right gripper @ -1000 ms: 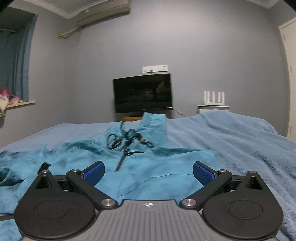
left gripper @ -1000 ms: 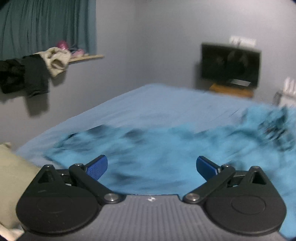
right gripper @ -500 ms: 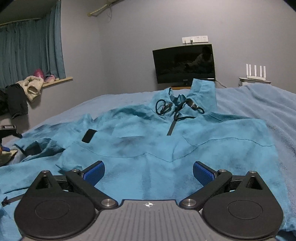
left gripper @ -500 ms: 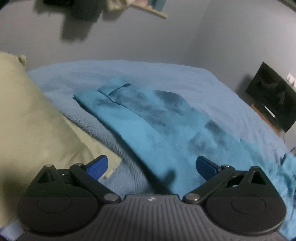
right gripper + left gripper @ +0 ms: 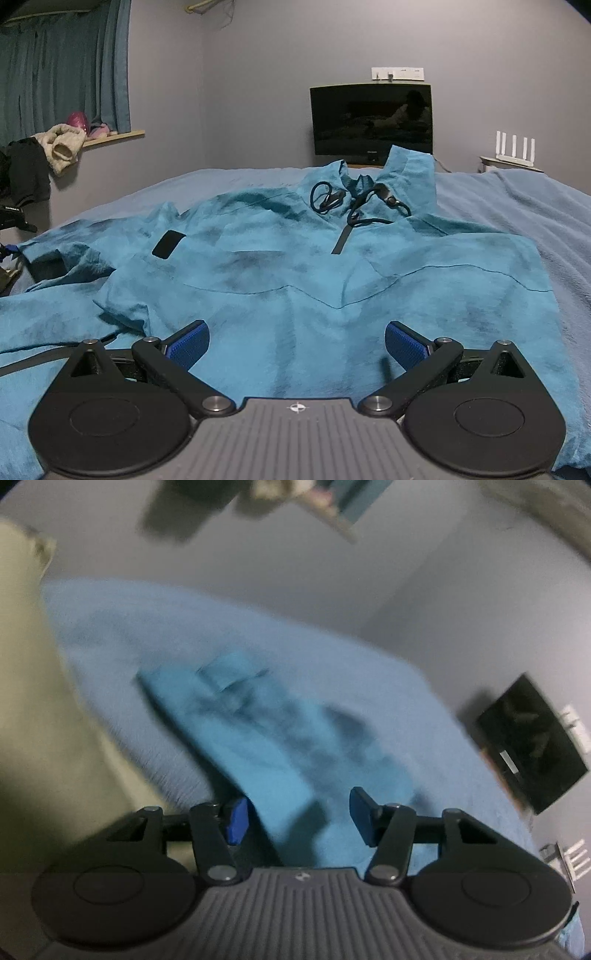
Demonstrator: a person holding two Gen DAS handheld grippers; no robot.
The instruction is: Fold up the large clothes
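A large teal hooded pullover (image 5: 332,280) lies spread front-up on the bed, hood and black drawcords (image 5: 354,201) at the far end. My right gripper (image 5: 295,345) hovers open just over its lower hem, nothing between the pads. In the left wrist view, blurred, one teal sleeve (image 5: 266,738) stretches away across the bedcover. My left gripper (image 5: 295,819) is low over the sleeve's near part with its jaws closing; teal cloth lies between the blue pads, and they do not visibly press it.
The blue bedcover (image 5: 535,206) surrounds the garment. A pale green pillow (image 5: 40,746) lies close on the left gripper's left. A dark TV (image 5: 371,122) hangs on the far wall, a router (image 5: 515,147) beside it. Clothes (image 5: 44,155) hang by the window ledge.
The left gripper swung left and down along the sleeve, rolled, and its jaws narrowed from wide open. The right gripper dipped slightly toward the hem and stayed open.
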